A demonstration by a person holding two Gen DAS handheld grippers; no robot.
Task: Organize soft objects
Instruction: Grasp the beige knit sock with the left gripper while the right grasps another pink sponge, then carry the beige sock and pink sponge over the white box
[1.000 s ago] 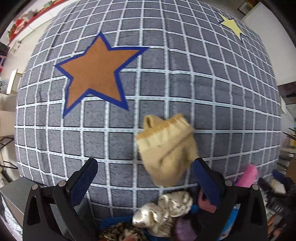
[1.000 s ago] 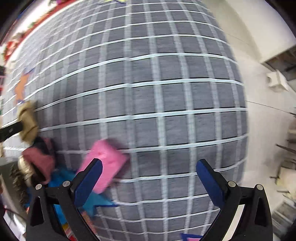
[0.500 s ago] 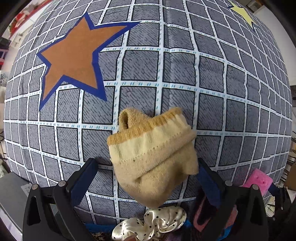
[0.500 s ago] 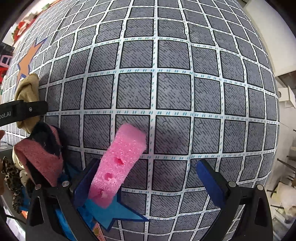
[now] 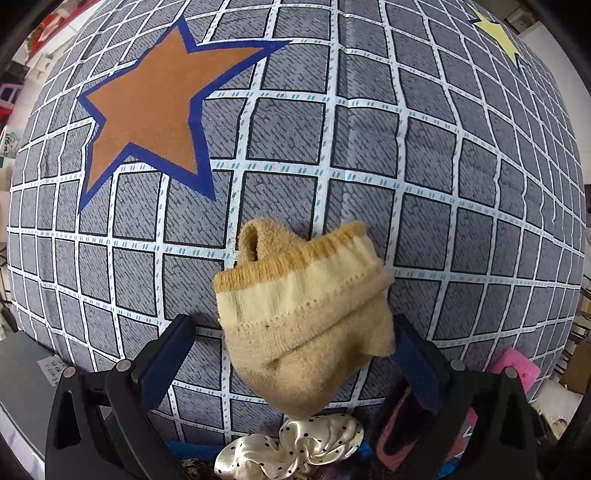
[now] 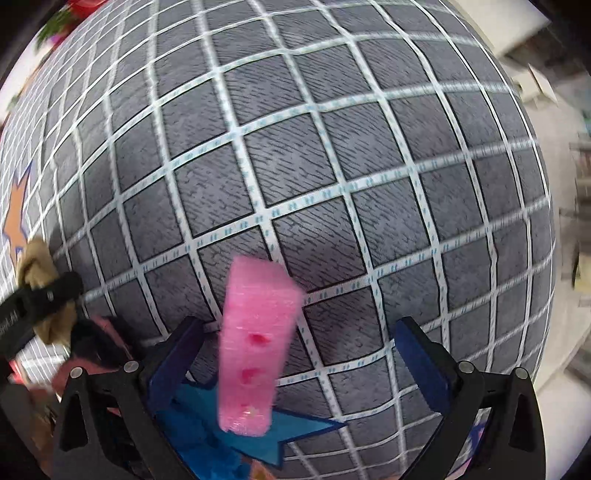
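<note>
A beige folded sock (image 5: 306,325) lies on the grey checked cloth (image 5: 369,129), between the open fingers of my left gripper (image 5: 291,354); it also shows at the left edge of the right wrist view (image 6: 40,280). A pink foam sponge (image 6: 255,343) lies on the cloth between the open fingers of my right gripper (image 6: 299,354), nearer the left finger; its corner shows in the left wrist view (image 5: 517,369). Neither gripper holds anything.
A white dotted satin scrunchie (image 5: 291,446) and a dark pink soft item (image 5: 402,428) lie below the sock in a pile. An orange star (image 5: 159,99) and a yellow star (image 5: 495,33) are printed on the cloth. A blue star (image 6: 236,432) lies under the sponge.
Both grippers have moved in closer: the sock now fills the gap of the left one, and the sponge has shifted from the right gripper's left finger toward its middle.
</note>
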